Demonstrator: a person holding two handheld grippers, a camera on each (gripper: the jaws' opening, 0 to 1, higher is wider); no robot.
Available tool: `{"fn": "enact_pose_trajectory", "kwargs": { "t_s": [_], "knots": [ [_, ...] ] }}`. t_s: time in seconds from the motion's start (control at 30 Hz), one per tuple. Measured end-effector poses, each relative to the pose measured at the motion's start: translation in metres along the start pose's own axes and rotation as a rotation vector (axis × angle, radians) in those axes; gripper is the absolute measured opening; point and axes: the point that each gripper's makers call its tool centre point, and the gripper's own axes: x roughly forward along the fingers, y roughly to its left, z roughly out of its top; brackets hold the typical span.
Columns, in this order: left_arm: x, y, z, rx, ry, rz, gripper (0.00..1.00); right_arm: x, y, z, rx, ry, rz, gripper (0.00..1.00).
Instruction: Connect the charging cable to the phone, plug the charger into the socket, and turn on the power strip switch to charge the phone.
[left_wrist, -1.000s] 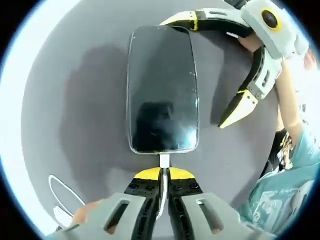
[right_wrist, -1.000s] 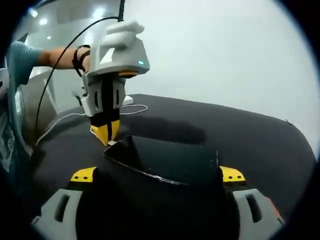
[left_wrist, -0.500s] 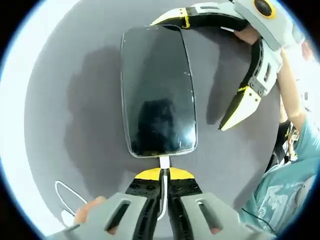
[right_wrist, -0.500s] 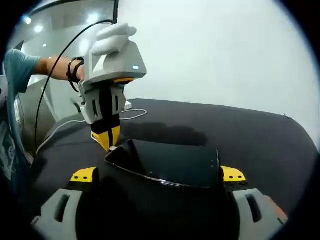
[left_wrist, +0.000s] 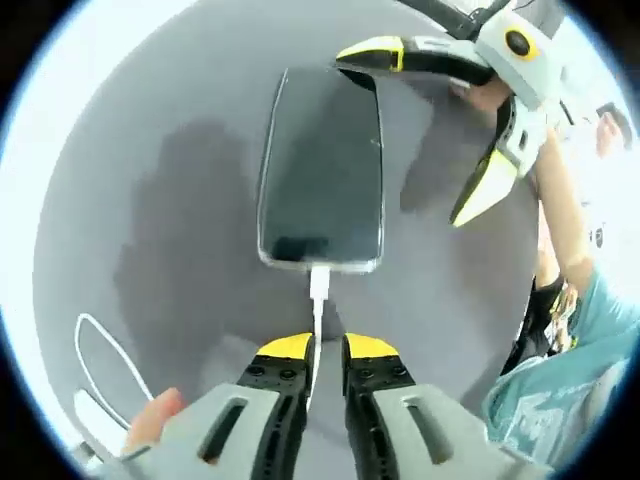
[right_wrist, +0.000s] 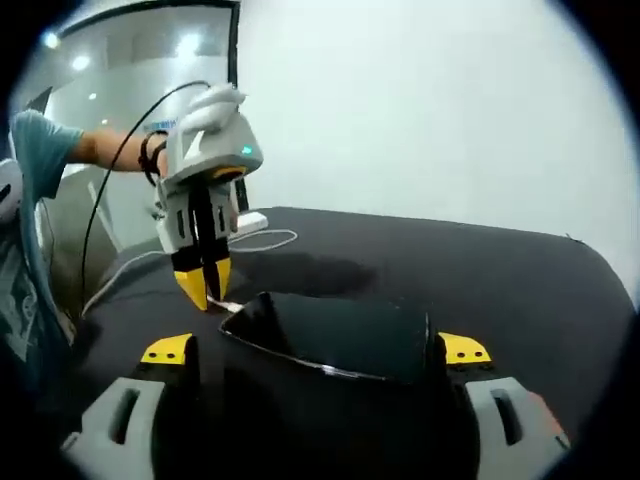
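The white cable (left_wrist: 318, 290) is plugged into the phone (left_wrist: 323, 170), which lies on the dark table (left_wrist: 180, 230). My left gripper (left_wrist: 316, 350) sits just behind the plug, jaws slightly parted, cable running between them. My right gripper (left_wrist: 440, 130) is spread wide around the phone's far end. The connecting step looks done; next I judge the charger needs carrying to the socket.

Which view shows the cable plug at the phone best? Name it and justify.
The left gripper view: the white plug sits in plain sight at the phone edge, between the parted fingers. In the right gripper view it is a small white spot below the left gripper.
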Motion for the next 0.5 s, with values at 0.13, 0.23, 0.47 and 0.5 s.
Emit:
{"fn": "enact_pose_trajectory", "kwargs": {
  "t_s": [0.13,0.23,0.47,0.5],
  "knots": [
    [-0.038,0.001,0.002,-0.072,-0.162,-0.035,0.07,-0.015,0.016,0.027,-0.051,-0.006,0.028,0.93],
    [-0.086,0.008,-0.011,-0.066,-0.309,-0.029,0.07,-0.015,0.033,0.045,-0.104,0.013,0.035,0.9],
    [-0.168,0.017,-0.074,-0.137,-0.575,-0.034,0.09,0.013,0.078,0.089,-0.195,-0.006,0.048,0.63],
    [-0.176,0.019,-0.084,-0.152,-0.608,-0.037,0.11,0.018,0.089,0.092,-0.182,-0.007,0.079,0.65]
  ]
}}
